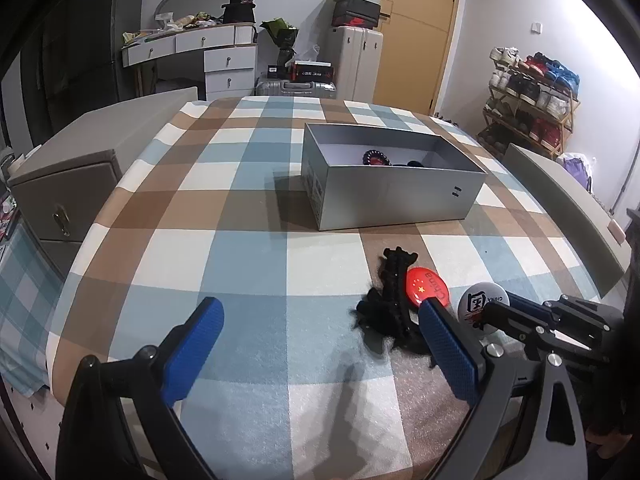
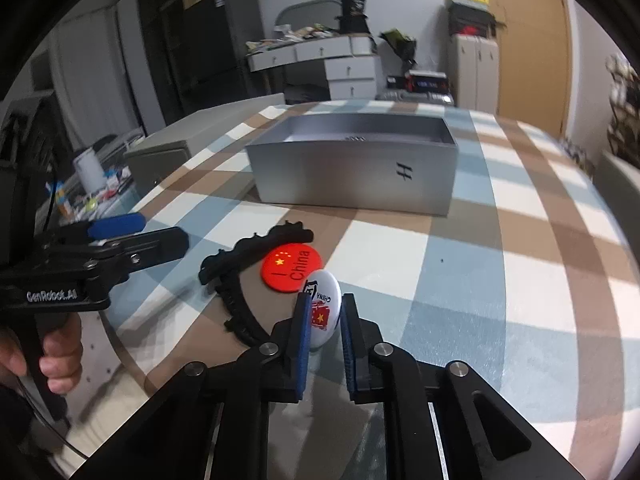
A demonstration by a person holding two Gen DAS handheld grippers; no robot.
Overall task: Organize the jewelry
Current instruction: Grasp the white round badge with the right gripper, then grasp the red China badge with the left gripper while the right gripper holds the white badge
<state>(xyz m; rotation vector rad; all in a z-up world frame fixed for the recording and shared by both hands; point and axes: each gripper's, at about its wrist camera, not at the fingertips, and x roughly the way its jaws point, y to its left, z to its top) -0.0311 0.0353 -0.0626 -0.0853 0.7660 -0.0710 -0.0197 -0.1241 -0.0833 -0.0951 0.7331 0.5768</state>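
While the left gripper (image 1: 320, 344) hangs with its blue pads spread wide and nothing between them, its black body reads "GenRobot.AI" in the right wrist view, at nine o'clock, held by a hand (image 2: 48, 356). Just right of it a black beaded piece (image 2: 244, 280) lies curled on the checked tablecloth (image 2: 500, 280). Touching that piece, at its three o'clock, a red round badge (image 2: 286, 268) shows yellow stars and the word "China". At the red badge's five o'clock, a white round badge (image 2: 324, 304), printed "CHINA" with a red flag, stands tilted on edge, overlapping the red one's rim. The right gripper (image 2: 326, 314) has narrowed onto it: both blue pads press its sides, so the white badge is pinched between them. At twelve o'clock from the badges, well apart, sits an open grey box (image 2: 352, 176) marked with a slanted "H". In the left wrist view, dark items (image 1: 376, 159) lie on its floor, too small to name.
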